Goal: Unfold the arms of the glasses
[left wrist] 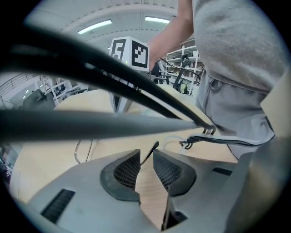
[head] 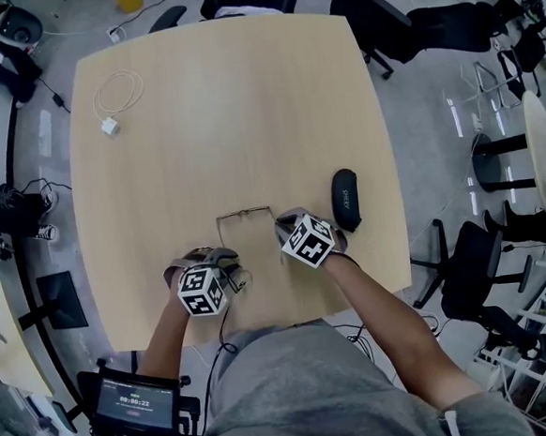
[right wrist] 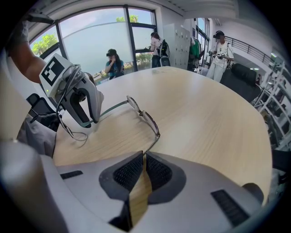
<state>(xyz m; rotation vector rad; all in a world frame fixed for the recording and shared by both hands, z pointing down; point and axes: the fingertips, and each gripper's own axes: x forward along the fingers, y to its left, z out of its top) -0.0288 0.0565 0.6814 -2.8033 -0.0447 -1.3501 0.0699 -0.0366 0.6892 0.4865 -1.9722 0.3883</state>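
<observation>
Table (head: pixel 244 92): the work sits at the near edge, centre. A white cable (head: pixel 117 93) lies far left and a black glasses case (head: pixel 345 199) just right of the work, both out of the way.

Left gripper (head: pixel 227 259) and right gripper (head: pixel 281 225) each hold one side of the glasses (head: pixel 244 212). The front bar is on the far side and the arms run back toward the person.

Left gripper view: jaws pressed together on the left arm tip (left wrist: pixel 153 148), and only the very end is caught. Right gripper view: jaws pinched on the right arm (right wrist: pixel 152 143), deeper bite.

My read is that both arms are near fully open, so this is the last bit of swing.

- Move each gripper outward on an arc about its own hinge. Don't pull along the arm.
- Keep the front flat on the table and spread evenly.
- It's thin wire, so keep the squeeze light and stop at the hinge stop.
- The left tip hold looks marginal and may slip. Go slow on that side.
</observation>
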